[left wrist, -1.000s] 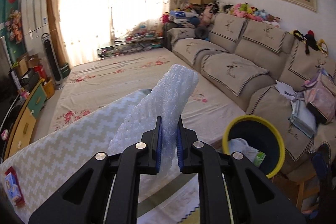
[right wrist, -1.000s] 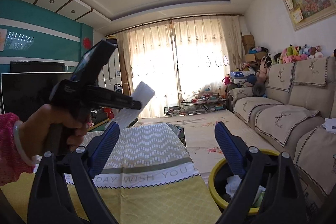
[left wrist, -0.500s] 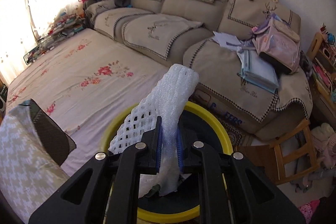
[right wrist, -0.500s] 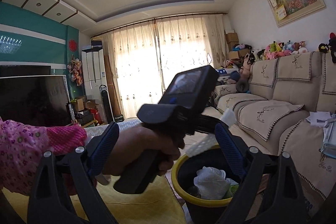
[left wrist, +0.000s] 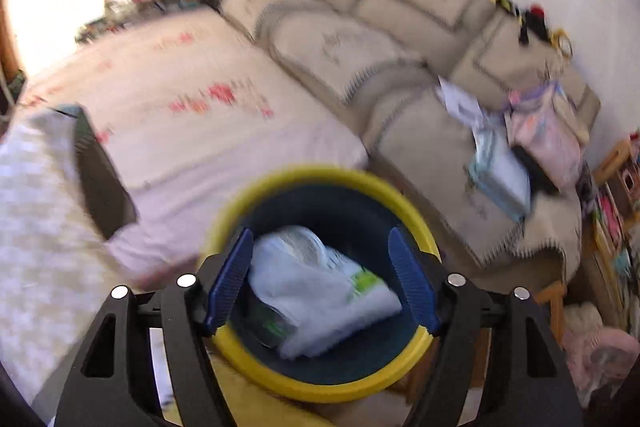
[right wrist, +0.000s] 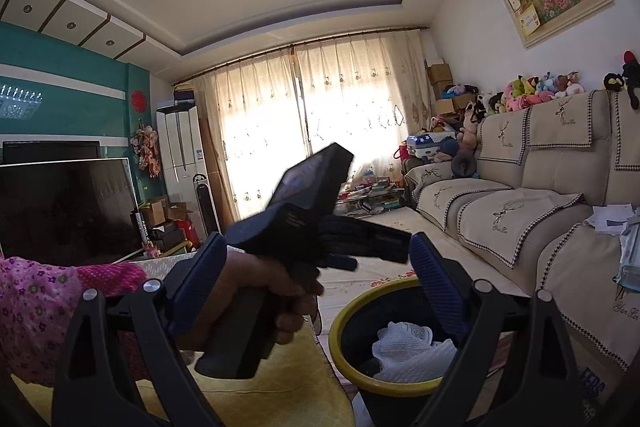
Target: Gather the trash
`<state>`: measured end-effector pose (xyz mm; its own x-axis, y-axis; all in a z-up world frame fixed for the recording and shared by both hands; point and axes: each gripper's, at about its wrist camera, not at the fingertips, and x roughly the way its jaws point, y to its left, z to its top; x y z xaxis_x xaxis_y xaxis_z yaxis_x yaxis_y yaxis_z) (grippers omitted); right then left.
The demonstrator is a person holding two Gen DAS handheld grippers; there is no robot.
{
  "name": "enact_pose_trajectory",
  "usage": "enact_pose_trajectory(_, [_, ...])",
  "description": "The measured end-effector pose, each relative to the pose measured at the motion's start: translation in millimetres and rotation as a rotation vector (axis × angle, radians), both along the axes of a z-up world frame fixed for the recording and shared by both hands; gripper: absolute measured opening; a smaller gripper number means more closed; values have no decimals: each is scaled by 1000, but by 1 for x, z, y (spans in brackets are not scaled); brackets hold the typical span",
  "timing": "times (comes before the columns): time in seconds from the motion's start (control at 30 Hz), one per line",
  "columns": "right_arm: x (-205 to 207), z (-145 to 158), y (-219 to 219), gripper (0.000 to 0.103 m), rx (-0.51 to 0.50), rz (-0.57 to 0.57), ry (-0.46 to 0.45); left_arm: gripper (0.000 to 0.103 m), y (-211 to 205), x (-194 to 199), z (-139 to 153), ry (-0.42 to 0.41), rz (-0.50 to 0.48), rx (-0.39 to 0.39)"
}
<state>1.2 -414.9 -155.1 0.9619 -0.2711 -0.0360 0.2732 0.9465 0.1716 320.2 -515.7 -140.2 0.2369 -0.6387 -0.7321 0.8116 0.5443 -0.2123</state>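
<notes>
Left gripper now wide open, nothing between its blue pads; half a second ago it was clamped on the white foam wrap. That wrap now lies inside the yellow-rimmed bin, on top of other trash, directly below the gripper. Right gripper also open and empty, hanging near the bin. Judgement: this piece is dropped; next piece of trash needs finding.

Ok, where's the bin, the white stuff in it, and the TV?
bin (left wrist: 280, 385): left wrist view, on the near yellow rim.
white stuff (left wrist: 316, 299): left wrist view, middle of the pile inside the bin.
TV (right wrist: 64, 211): right wrist view, middle of the dark screen.
</notes>
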Motion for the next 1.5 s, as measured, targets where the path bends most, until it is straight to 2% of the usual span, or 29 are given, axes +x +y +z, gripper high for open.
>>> enact_pose_trajectory(0.13, [-1,4,12,89,-16,18,-5,88,86,-15,48,-224,202,-139])
enact_pose_trajectory(0.23, [1,9,21,89,-28,29,3,94,162,-36,73,-330,358,-190])
enact_pose_trajectory(0.37, [6,15,36,89,-35,54,24,98,251,-78,86,-475,514,-170])
enact_pose_trajectory(0.47, [10,20,52,91,-63,80,46,98,313,-115,88,-576,621,-97])
enact_pose_trajectory(0.57, [10,23,64,96,-79,116,93,98,373,-158,87,-614,745,-43])
enact_pose_trajectory(0.7, [1,25,71,96,-68,131,149,98,435,-207,86,-605,865,-9])
enact_pose_trajectory(0.77, [-9,28,75,96,-87,119,165,98,460,-232,84,-583,933,-14])
enact_pose_trajectory(0.83, [-20,33,79,96,-109,115,177,98,483,-256,83,-554,968,-53])
enact_pose_trajectory(0.93, [-32,42,86,96,-139,127,210,98,496,-291,84,-539,998,-94])
enact_pose_trajectory(1.07, [-45,50,85,96,-116,175,243,98,502,-320,91,-550,979,-111])
enact_pose_trajectory(1.23, [-58,60,83,96,-113,186,249,98,485,-334,106,-594,949,-115])
enact_pose_trajectory(1.5, [-66,75,73,96,-112,180,251,98,462,-344,110,-590,918,-107])
